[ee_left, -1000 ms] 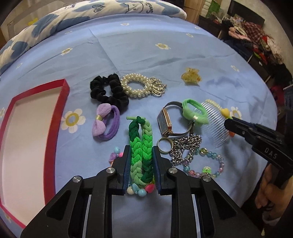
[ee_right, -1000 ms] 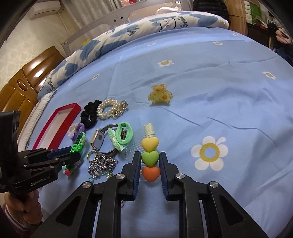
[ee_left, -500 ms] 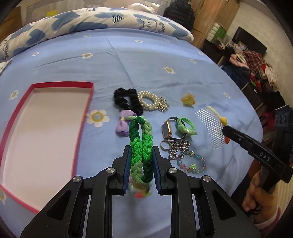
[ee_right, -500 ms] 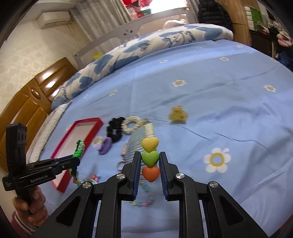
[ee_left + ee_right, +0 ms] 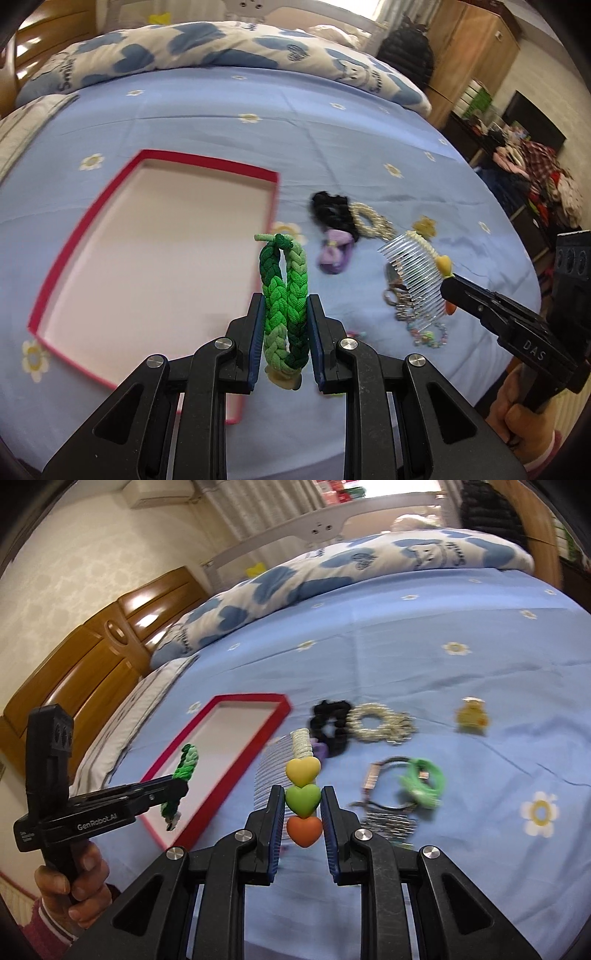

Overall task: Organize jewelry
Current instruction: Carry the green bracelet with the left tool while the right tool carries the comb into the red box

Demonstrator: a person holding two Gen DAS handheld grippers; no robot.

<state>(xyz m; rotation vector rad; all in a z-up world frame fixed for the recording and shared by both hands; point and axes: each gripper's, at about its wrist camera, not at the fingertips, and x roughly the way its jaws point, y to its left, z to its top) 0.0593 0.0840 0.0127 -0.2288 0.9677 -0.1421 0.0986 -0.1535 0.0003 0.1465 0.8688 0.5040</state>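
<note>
nearest the left camera, the left gripper [image 5: 283, 334] has its jaws closed on the green braided bracelet [image 5: 283, 291], which stands up between the pads with its knotted end high and a small charm cluster hanging under the grip. it is lifted off the bed and sits in front of the near right edge of the red-rimmed box [image 5: 275, 192]; whether it is already over the white floor i cannot tell. the pinch falls on the soft braid alone, so my worry is that the loop slides through the pads if the hand tilts, or that a release made too early drops it on the rim or on the blue sheet [image 5: 221, 122] outside.

in the right view, the right gripper [image 5: 303, 808] is clamped on the hair comb [image 5: 275, 775] at its row of heart beads, the green heart [image 5: 303, 799] between the pads, orange below and yellow above, clear teeth fanning to the left. the smooth rounded heart looks a poor hold, so the comb could pivot or slip out. both hands seem bound for one box, and the teeth could snag the braid if they meet.

further out on the sheet, well apart from the box, lie the chain and bead tangle [image 5: 388, 819], a watch with a green hair tie [image 5: 423, 782], the purple bow tie [image 5: 334, 254], the black scrunchie [image 5: 330, 725], the pearl bracelet [image 5: 380, 722] and a yellow claw clip [image 5: 471, 718]. much of this is blurred.
</note>
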